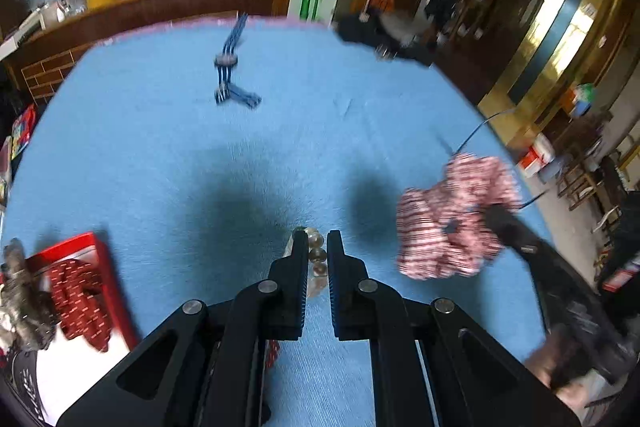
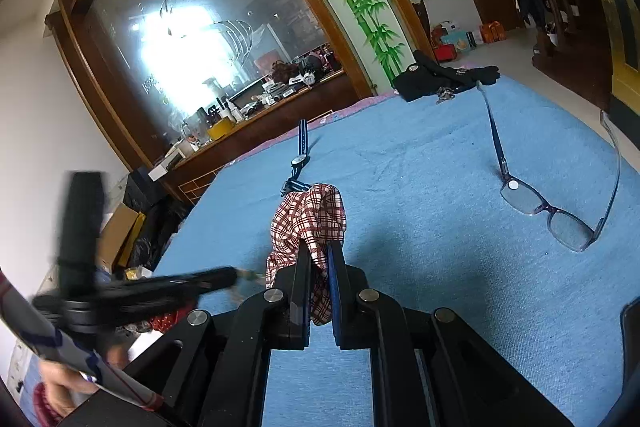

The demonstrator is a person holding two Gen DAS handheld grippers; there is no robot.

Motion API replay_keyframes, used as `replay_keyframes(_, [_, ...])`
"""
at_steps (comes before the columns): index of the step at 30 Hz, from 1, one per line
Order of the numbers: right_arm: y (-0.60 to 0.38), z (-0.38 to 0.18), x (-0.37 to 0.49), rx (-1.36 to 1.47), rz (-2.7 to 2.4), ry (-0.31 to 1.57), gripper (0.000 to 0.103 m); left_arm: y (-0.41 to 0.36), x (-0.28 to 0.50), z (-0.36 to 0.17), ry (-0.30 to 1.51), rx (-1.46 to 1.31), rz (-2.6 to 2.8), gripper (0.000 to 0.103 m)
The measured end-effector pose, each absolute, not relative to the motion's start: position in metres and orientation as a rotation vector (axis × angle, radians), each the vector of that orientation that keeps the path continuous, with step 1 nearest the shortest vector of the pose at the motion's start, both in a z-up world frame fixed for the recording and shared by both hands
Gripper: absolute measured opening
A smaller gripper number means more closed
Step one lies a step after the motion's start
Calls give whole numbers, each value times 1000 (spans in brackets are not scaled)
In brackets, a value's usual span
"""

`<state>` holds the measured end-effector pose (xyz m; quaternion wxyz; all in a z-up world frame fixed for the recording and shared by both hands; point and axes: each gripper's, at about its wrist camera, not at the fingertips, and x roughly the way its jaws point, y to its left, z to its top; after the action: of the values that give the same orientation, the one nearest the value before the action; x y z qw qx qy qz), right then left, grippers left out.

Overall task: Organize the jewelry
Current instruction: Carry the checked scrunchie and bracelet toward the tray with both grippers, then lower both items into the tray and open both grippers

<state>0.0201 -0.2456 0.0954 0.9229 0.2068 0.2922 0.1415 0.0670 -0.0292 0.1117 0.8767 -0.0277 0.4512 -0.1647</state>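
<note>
Blue cloth (image 2: 420, 187), left claw (image 1: 318, 247) clamping bead bracelet (image 1: 317, 259), right claw (image 2: 318, 255) pinching plaid scrunchie (image 2: 308, 215).

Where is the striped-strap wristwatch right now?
The wristwatch lies flat on the blue cloth toward the far edge, left of centre in the left wrist view; in the right wrist view it sits just beyond the plaid scrunchie.

Both wrist views look low across the shared blue cloth (image 1: 160, 147).
</note>
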Motion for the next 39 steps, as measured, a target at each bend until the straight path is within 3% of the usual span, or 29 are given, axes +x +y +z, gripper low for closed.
replay_keyframes(19, [-167, 110, -11, 369, 518, 636, 8, 99, -34, 159, 795, -118, -234, 9])
replay_keyframes(39, [4, 84, -4, 198, 750, 856, 9, 212, -45, 98, 867, -211, -81, 9])
